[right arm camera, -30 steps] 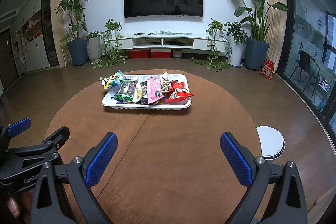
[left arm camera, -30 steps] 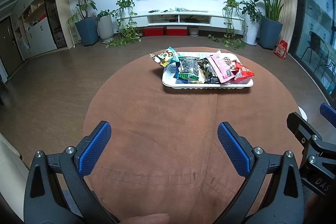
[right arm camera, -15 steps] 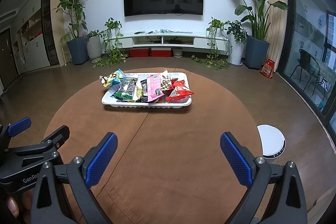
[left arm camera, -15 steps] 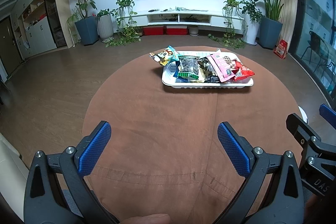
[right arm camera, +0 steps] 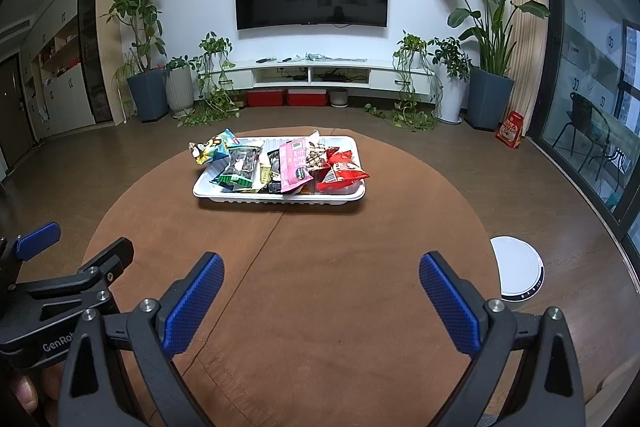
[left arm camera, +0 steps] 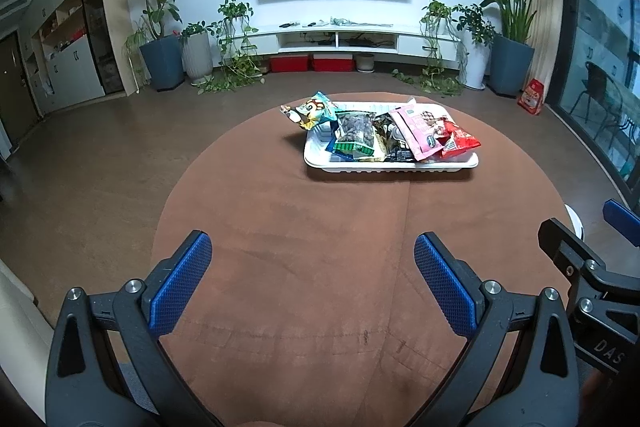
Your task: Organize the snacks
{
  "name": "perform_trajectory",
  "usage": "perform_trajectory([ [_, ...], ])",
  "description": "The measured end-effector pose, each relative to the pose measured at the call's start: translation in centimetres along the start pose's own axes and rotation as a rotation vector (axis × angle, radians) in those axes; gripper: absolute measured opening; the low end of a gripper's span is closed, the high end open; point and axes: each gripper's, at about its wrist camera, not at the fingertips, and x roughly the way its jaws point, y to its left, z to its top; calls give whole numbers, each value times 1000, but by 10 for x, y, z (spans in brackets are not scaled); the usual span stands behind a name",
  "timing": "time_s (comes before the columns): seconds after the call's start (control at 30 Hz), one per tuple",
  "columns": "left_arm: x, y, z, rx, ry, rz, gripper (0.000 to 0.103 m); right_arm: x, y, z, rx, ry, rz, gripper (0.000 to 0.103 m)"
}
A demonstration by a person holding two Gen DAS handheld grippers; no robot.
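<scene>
The snacks lie heaped in the white tray on the table's far side; 1 cartoon packet overhangs the tray's left corner; whether sorting is ahead or finished is unclear. Left tongs and right tongs hover level, side by side, well short of the tray, both spread wide and holding nothing.

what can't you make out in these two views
- Lower packets in the white tray: buried under the pink packet and others, both views.
- Packet print: too small to read.
- Tray floor: mostly covered by snacks.
- Right gripper body: cut off by the left view's right edge.
- White round device: mostly hidden behind the table in the left view.
</scene>
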Motion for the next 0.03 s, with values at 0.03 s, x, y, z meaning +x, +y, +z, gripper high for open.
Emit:
perform_trajectory([
  [0.03,0,0,1,0,-1,1,103,0,0,1,0,0,0,100],
])
